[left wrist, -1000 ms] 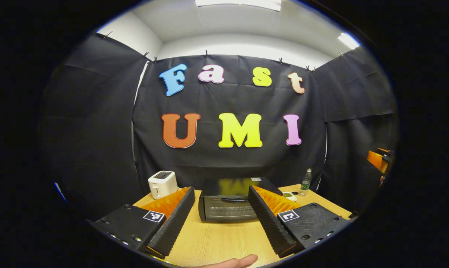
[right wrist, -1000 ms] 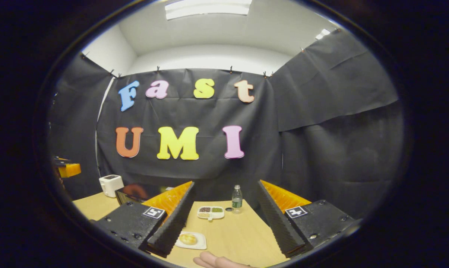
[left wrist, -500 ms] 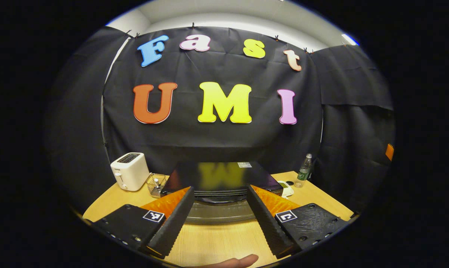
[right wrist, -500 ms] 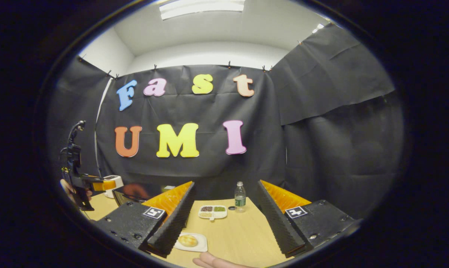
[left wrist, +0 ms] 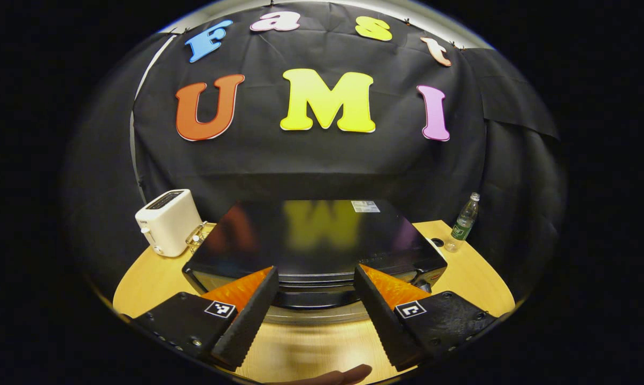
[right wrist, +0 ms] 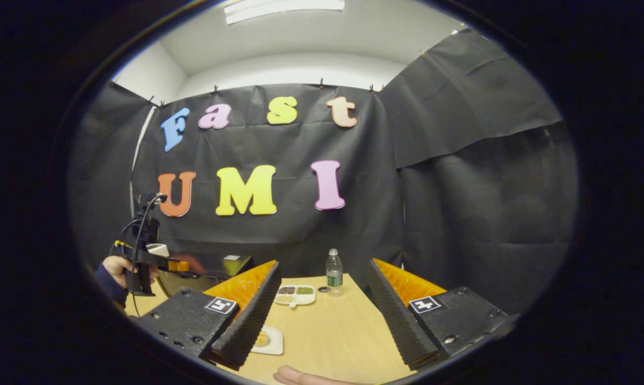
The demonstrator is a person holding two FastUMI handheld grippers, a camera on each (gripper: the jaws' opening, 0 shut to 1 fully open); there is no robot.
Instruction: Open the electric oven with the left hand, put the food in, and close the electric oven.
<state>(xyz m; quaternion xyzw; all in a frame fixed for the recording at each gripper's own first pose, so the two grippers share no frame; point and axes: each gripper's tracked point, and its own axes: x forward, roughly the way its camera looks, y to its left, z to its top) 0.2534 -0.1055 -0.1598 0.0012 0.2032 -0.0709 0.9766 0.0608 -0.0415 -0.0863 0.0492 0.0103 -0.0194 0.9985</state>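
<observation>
Both claws held wide apart, nothing between their fingers.

In the left gripper view the left claw [left wrist: 313,278] points forward and slightly down, its fingers [left wrist: 247,315] spread, with a fingertip of the holding hand [left wrist: 348,374] at the bottom edge. In the right gripper view the right claw [right wrist: 322,272] is level, likewise spread, with a hand [right wrist: 300,377] below it. Far to its left, a sleeved hand [right wrist: 119,267] grips the left claw's handle.
</observation>
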